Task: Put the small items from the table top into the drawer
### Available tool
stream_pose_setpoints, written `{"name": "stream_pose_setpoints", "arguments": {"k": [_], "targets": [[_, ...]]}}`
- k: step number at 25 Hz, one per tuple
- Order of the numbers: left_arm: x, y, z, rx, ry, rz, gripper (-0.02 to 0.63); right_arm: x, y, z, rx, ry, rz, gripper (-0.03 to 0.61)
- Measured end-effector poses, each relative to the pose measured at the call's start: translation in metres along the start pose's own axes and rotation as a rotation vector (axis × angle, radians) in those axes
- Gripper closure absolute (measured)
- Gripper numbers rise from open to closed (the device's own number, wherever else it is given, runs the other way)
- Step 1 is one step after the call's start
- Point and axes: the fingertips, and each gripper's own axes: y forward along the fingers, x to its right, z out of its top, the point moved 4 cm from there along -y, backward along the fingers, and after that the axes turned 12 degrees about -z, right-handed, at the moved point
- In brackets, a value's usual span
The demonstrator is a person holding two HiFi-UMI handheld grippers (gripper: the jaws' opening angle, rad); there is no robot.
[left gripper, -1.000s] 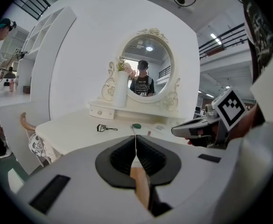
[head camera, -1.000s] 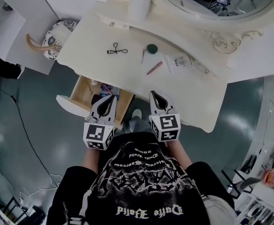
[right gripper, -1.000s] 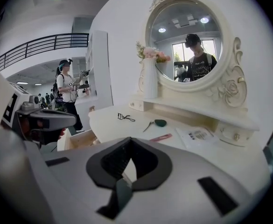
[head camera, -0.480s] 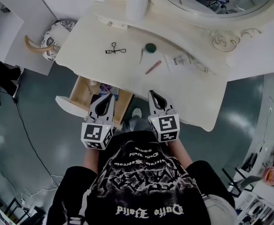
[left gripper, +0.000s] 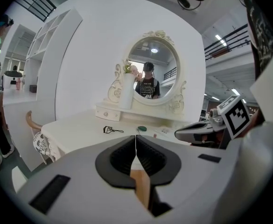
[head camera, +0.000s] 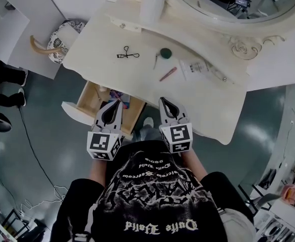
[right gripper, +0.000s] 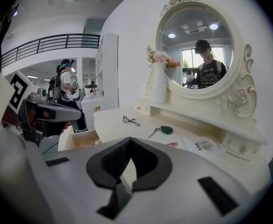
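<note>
Drawer (head camera: 89, 97) hangs open while left gripper (head camera: 116, 105) and right gripper (head camera: 165, 103) are both closed, empty.

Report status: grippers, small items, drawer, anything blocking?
Left gripper and right gripper shut, empty, at the near table edge. Drawer open. Eyelash curler, green tool, pink tube, packet on table top. Path clear.
</note>
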Motion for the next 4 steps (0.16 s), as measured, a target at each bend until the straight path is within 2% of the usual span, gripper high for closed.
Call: {"name": "stream_pose_setpoints", "arguments": {"k": [4], "targets": [[-0.0030, -0.0008, 0.0028, 0.005, 0.002, 0.013, 0.597, -0.0025, 0.0026, 0.0043, 0.010, -0.009, 0.008, 0.569]]}}
